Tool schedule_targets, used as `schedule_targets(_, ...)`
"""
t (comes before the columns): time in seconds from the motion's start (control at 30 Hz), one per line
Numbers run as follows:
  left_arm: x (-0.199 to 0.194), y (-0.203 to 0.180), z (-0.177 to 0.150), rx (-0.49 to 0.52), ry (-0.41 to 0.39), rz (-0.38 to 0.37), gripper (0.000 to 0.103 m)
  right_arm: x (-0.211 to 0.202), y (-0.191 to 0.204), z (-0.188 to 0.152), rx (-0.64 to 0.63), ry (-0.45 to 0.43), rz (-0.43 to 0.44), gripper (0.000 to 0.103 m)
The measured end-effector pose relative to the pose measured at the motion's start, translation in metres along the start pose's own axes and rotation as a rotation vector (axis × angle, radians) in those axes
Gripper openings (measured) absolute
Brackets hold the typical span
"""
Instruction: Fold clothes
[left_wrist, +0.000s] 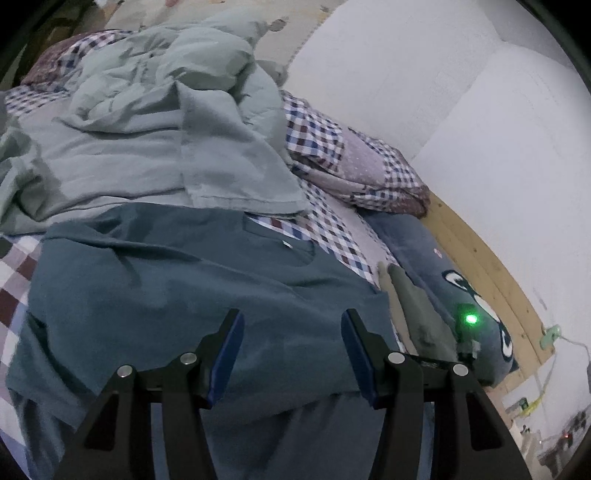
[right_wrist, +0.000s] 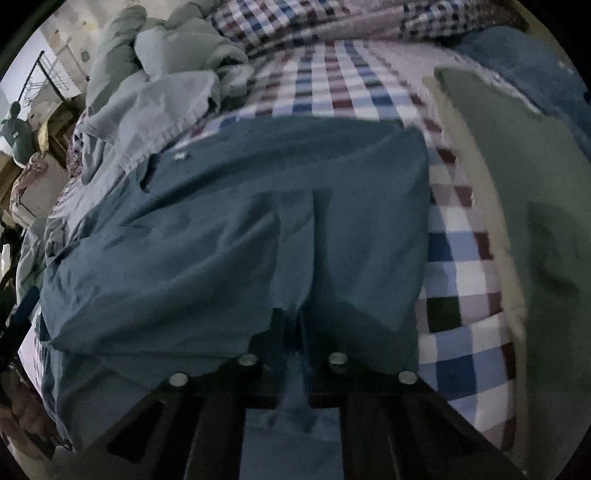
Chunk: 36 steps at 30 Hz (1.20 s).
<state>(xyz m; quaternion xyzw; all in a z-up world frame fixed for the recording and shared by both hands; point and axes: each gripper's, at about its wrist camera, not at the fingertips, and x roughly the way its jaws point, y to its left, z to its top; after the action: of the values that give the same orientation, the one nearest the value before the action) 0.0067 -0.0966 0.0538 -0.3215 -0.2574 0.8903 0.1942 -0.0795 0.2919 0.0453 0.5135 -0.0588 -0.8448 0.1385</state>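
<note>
A dark teal T-shirt (left_wrist: 177, 288) lies spread on the checked bedsheet (left_wrist: 332, 236), collar and white label toward the far side. My left gripper (left_wrist: 291, 325) hovers open over the shirt's lower part, blue pads wide apart with nothing between them. In the right wrist view the same teal shirt (right_wrist: 221, 229) fills the middle, and my right gripper (right_wrist: 295, 332) is shut on a fold of its cloth, which drapes over the fingers and hides the tips.
A crumpled pale green quilt (left_wrist: 147, 122) lies beyond the shirt. A folded olive garment (right_wrist: 524, 206) sits to the right, beside a dark blue cushion (left_wrist: 436, 258) and a checked pillow (left_wrist: 369, 173). A wooden bed rail (left_wrist: 491, 269) and white wall bound the right.
</note>
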Motion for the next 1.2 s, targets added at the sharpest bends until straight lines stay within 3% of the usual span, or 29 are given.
schedule_targets(0.23,-0.014,0.02,0.01,-0.029,-0.033,0.037,0.058,-0.031,-0.01,0.001,0.036,-0.054,-0.017,0.004)
schedule_targets(0.37,-0.031,0.034,0.019,-0.024,-0.06,0.084,0.058,-0.028,-0.019,-0.008,0.071,-0.031,-0.047,0.004)
schedule_targets(0.67,-0.085,0.096,0.036,-0.152,-0.158,0.152,0.058,-0.019,-0.022,-0.018,0.094,0.011,-0.097,0.005)
schedule_targets(0.83,-0.099,0.106,0.033,-0.115,-0.13,0.2,0.058,-0.028,-0.017,-0.019,0.123,0.003,-0.155,0.018)
schedule_targets(0.93,-0.1,0.111,0.03,-0.082,-0.083,0.224,0.058,-0.044,-0.006,-0.019,0.114,-0.036,-0.255,0.027)
schedule_targets(1.0,-0.099,0.115,0.025,-0.062,-0.047,0.249,0.058,-0.057,0.008,-0.017,0.088,-0.074,-0.29,0.028)
schedule_targets(1.1,-0.096,0.12,0.017,-0.062,-0.008,0.259,0.058,-0.066,0.043,-0.009,0.017,-0.109,-0.253,0.029)
schedule_targets(1.2,-0.092,0.124,0.012,-0.06,0.028,0.258,0.058,-0.066,0.095,0.006,-0.091,-0.13,-0.162,0.03)
